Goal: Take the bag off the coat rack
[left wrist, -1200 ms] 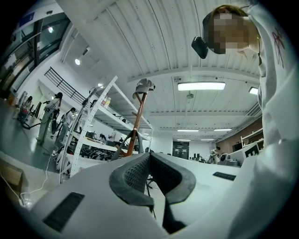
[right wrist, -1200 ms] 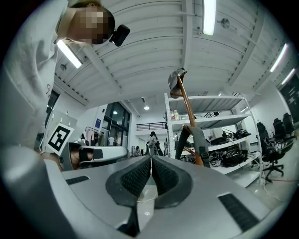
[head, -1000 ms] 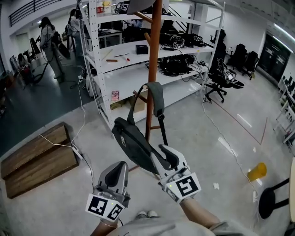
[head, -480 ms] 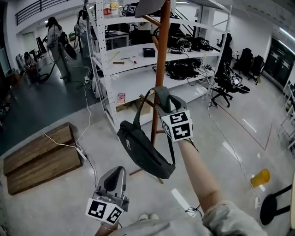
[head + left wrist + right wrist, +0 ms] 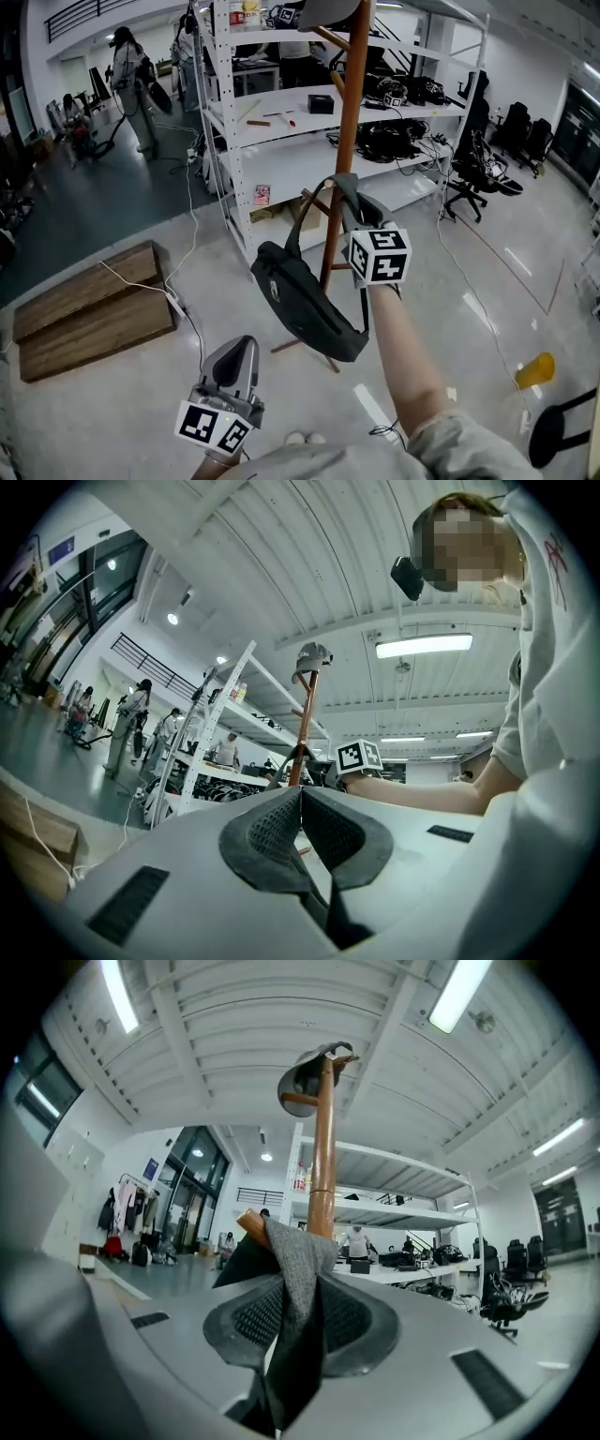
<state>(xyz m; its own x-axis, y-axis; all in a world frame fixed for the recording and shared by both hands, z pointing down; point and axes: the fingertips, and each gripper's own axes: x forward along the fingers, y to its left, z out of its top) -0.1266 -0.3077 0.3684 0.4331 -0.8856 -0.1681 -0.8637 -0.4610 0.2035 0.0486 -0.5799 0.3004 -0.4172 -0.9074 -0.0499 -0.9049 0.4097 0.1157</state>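
The bag hangs on the coat rack, clear of the floor. Its dark body is slung on a slant from upper left to lower right, just beside the wooden pole. Its strap rises from both ends to a loop hooked over a short peg that angles up and away from the pole.

The right gripper is raised to that loop. In its own view the grey webbing runs straight up between the jaws and folds over the peg just beyond them. The jaws are closing, and the pads look pressed on the strap. So the bag's weight lies below and to the left of this gripper, while the hook point sits directly ahead of its tips. I'd judge that the loop must travel up and outward along the peg, away from the pole, before it drops free.

The left gripper is held low near the person's waist, well apart from the bag. Its jaws are together with nothing between them. The right one is plainly the nearer.

The bag appears zipped shut, so I cannot see what it holds. The shelving behind the rack carries cables and boxes.
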